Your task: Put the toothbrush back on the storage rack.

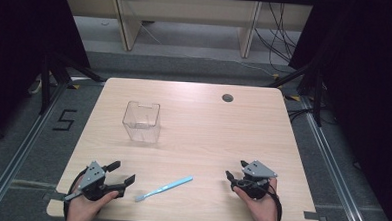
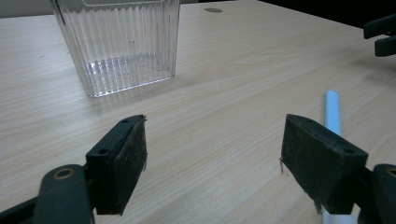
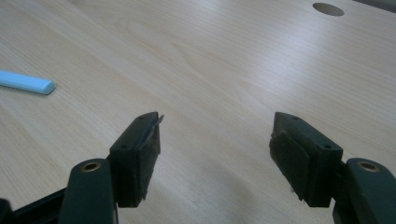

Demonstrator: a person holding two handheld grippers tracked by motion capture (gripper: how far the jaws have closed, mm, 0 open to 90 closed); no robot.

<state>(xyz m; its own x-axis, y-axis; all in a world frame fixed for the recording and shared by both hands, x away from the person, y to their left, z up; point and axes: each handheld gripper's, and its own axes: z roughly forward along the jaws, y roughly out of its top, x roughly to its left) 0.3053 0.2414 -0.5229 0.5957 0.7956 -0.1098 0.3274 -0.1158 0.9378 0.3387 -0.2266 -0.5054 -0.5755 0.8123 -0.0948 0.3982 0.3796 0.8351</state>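
Toothbrush (image 1: pixel 163 188) lies flat between your empty, wide-open left gripper (image 1: pixel 121 173) and right gripper (image 1: pixel 235 176) (clear cup (image 1: pixel 142 121) behind); pinch shallow and it'll skid away.

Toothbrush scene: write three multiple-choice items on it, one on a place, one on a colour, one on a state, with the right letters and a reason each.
1. Where does the toothbrush lie?
A. inside the clear container
B. flat on the table between the two grippers
C. in the right gripper

2. What colour is the toothbrush?
A. red
B. black
C. light blue

3. What state is the left gripper in?
A. open, holding nothing
B. shut on the toothbrush
C. shut on the container

Key: 1 B, it rests on the table, apart from the clear container. 2 C, its handle shows light blue. 3 A, the left gripper view shows bare wood between its jaws.
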